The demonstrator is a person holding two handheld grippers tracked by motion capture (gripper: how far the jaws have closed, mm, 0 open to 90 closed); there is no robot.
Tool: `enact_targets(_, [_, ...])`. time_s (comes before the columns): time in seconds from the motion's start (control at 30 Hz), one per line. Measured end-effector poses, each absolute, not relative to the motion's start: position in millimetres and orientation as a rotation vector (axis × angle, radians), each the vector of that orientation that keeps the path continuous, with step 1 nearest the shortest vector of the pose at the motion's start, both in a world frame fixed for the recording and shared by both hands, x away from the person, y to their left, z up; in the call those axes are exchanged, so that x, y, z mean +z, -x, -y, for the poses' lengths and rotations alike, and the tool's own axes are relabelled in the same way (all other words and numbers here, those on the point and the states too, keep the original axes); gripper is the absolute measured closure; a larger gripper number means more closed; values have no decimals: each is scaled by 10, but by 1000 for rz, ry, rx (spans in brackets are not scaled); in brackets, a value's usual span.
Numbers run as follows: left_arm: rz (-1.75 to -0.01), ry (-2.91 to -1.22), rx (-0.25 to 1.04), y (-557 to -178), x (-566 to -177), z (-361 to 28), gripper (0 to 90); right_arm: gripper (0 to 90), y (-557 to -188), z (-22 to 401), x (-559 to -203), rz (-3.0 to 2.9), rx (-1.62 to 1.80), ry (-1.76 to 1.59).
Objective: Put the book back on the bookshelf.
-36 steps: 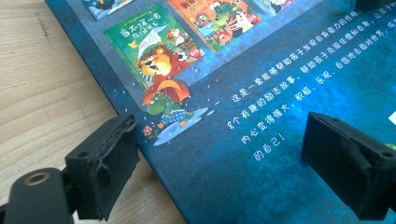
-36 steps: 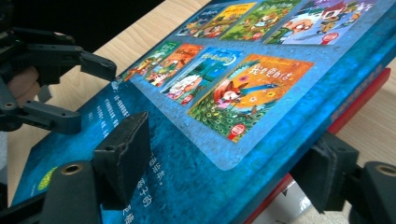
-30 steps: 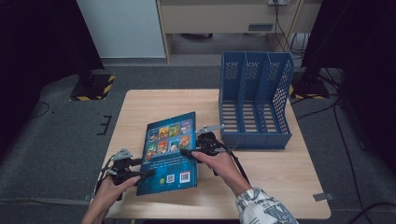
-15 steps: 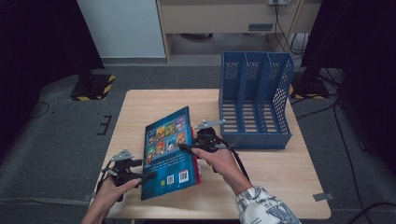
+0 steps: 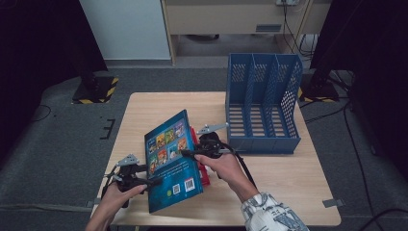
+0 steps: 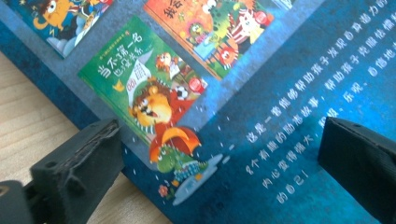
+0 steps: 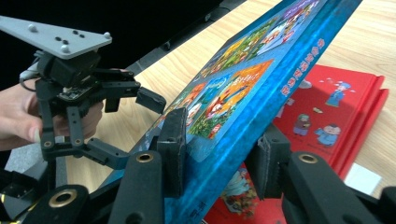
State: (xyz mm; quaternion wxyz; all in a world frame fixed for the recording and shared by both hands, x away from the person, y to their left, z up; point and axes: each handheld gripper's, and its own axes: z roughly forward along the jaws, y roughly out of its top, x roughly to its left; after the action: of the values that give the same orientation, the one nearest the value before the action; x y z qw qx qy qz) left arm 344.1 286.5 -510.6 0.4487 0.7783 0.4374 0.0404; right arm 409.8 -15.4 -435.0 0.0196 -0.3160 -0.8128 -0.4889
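The blue book point(image 5: 173, 161) now tilts more steeply than a second ago: its edge nearest the blue file rack point(image 5: 262, 108) has lifted off the red book point(image 5: 201, 166) beneath it, while its opposite edge stays down on the worktop point(image 5: 144, 110). The right tool point(image 5: 190, 154), on the rack side of the book, has just been closing its jaws and now pinches that raised edge between them. The left tool point(image 5: 146, 175), at the book's far side from the rack, has just been opening; its jaws stand wide, straddling the cover's low edge without gripping it, in the same spot as before.
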Motion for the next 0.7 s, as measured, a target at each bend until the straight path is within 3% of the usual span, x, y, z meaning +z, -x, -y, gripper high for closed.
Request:
enact_targets(0.37, [-1117, -1905, 126, -3448, -5115, -2913, 0, 642, -4112, 132, -4360, 2491, -1523, 993])
enact_targets(0.7, [-1159, -1871, 64, -3488, -5180, -3028, 0, 658, -4098, 145, -4334, 2475, -1546, 981])
